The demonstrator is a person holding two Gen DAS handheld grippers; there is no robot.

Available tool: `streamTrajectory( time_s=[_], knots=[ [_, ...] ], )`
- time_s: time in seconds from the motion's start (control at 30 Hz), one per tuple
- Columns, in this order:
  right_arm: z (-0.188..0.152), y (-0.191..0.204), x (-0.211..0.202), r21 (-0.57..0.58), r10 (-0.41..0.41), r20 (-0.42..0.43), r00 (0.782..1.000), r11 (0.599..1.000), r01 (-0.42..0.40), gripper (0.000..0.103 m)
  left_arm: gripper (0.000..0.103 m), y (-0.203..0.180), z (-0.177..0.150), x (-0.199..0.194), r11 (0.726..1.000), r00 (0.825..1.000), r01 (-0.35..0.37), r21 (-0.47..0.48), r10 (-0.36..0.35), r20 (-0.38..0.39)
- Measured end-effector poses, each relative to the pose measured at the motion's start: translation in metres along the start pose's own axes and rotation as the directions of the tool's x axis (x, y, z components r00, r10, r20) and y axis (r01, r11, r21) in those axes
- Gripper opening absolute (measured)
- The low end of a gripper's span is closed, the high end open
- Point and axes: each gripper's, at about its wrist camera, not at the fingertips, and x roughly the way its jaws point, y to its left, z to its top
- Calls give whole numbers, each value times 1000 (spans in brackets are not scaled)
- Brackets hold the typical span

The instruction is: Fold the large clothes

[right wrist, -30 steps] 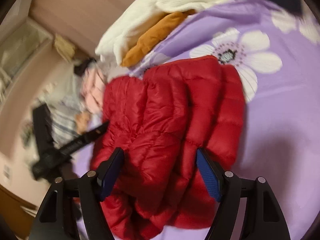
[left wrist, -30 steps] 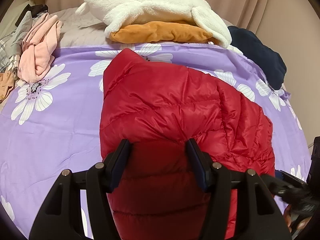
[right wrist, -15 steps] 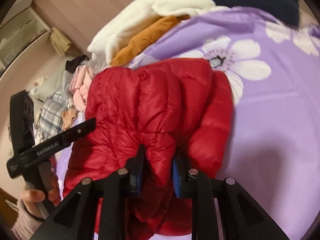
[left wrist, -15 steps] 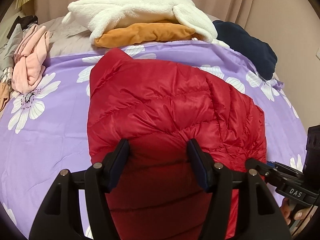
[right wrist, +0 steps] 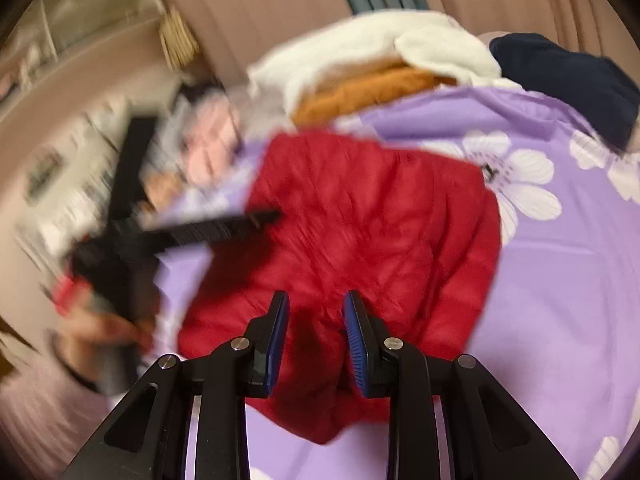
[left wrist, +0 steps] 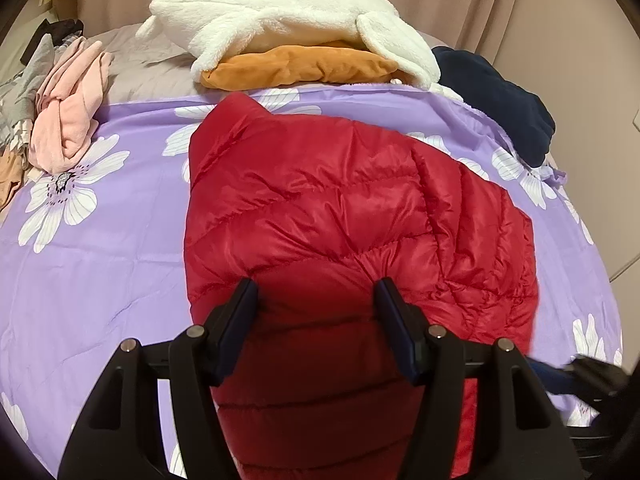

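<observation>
Red quilted puffer jacket [left wrist: 340, 216], shiny, partly folded, puffy w/ creases, lying mid-bed on purple floral sheet [left wrist: 100, 272]. Near hem bunched, lifted off the sheet; far end flat, pointing twd pillow end.

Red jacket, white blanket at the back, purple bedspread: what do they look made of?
Red jacket: looks like thin, glossy synthetic shell, likely nylon or polyester, with puffy filling; stitched quilt lines and sheen show it. White blanket: fluffy fleece or plush, matte, with fuzzy nap. Purple bedspread: smooth woven fabric with printed white flowers and a slight sheen; cotton or polyester, can't tell which.
</observation>
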Motion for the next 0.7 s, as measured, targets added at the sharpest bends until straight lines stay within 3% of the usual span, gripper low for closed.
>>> streamTrajectory(
  time_s=[0.37,0.7],
  knots=[
    [-2,-10,9,37,-14,-20,1000,999,15,28,61,1,-45,-65,998,997,19,62,-23,69],
    [-6,-12,9,46,-16,-27,1000,999,17,28,61,3,-76,-32,998,1000,14,55,-13,-26]
  ],
)
